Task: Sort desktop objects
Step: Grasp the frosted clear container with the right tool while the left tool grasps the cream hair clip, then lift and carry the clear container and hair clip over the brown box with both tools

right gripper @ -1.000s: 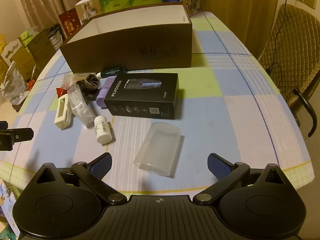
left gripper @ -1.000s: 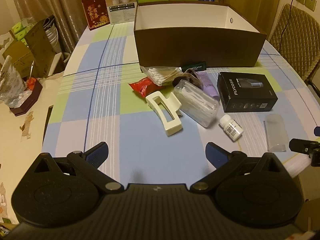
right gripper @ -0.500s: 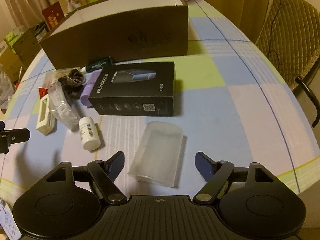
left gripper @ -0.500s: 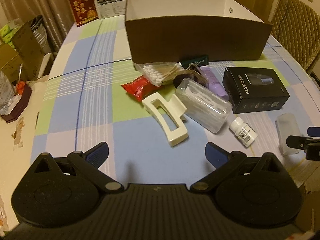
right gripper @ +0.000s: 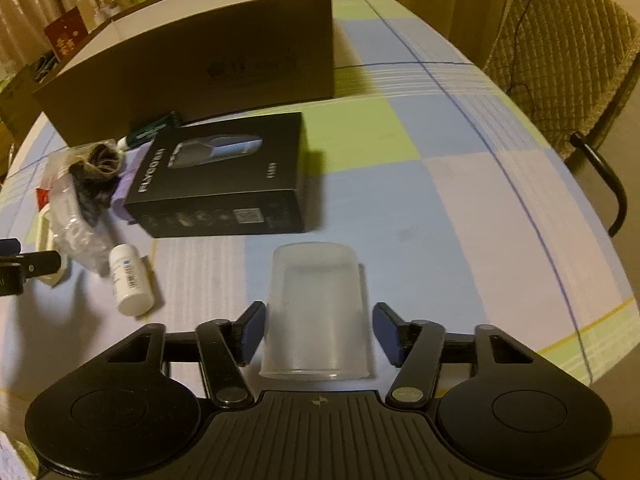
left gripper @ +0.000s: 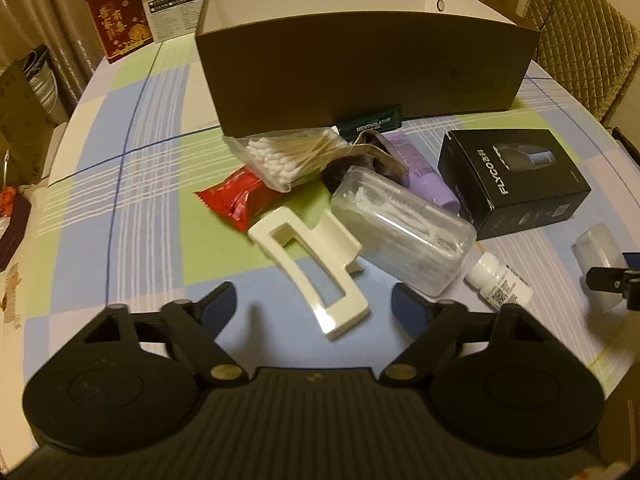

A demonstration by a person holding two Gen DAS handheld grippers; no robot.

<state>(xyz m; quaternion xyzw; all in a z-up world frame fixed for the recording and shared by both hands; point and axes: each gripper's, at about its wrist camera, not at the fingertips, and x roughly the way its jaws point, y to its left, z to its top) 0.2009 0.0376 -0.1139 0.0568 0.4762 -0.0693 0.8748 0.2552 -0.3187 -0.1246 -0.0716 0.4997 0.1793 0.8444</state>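
The right gripper (right gripper: 319,334) was closing round the cup (right gripper: 316,304) — pads not yet touching. The left gripper (left gripper: 312,306), closing too, straddled the clip's (left gripper: 308,268) near end, its far end hidden under the clear case (left gripper: 404,236).

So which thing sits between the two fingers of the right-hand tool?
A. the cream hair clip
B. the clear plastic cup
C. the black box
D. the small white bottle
B: the clear plastic cup lies on its side between the closing fingers of the right tool.

The black box (left gripper: 516,178) at 2 o'clock read "FLYCO"; the dark green tube (left gripper: 370,122) at 12 o'clock read "MENTHOLATUM"
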